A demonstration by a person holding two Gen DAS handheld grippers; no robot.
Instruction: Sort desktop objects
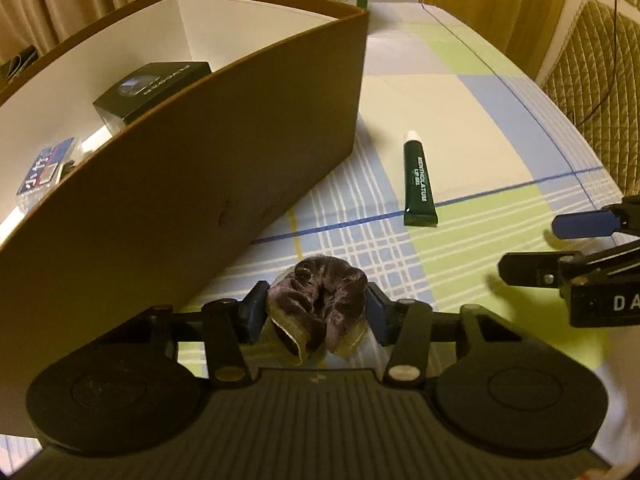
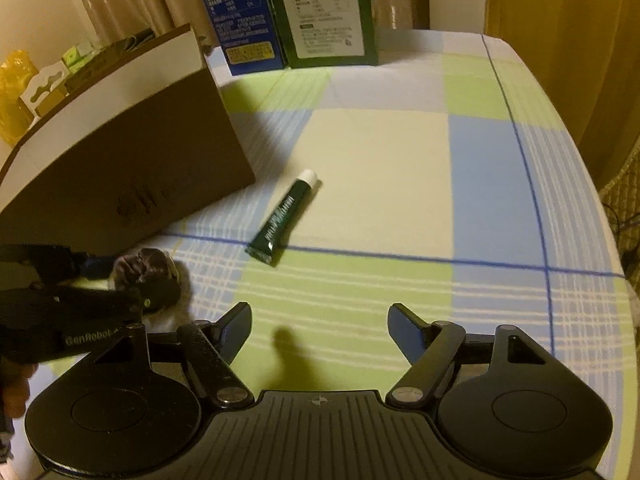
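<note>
A dark purple velvet scrunchie (image 1: 320, 304) lies on the checked tablecloth (image 1: 460, 112), close to the brown box's outer wall (image 1: 200, 184). My left gripper (image 1: 316, 310) is shut on it, one blue pad against each side. In the right wrist view the scrunchie (image 2: 148, 272) and left gripper (image 2: 128, 280) sit at the left. A green lip gel tube (image 1: 419, 182) with a white cap lies on the cloth to the right of the box, also seen as the tube (image 2: 282, 218) ahead of my right gripper (image 2: 320, 328). That gripper is open, with nothing between its fingers, and hangs over the green squares.
The brown box (image 2: 120, 152) holds a black carton (image 1: 152, 88) and a blue pack (image 1: 44, 168). A blue carton (image 2: 236, 16) and a green carton (image 2: 328, 12) stand at the table's back. A quilted chair (image 1: 592, 80) is beyond the right edge.
</note>
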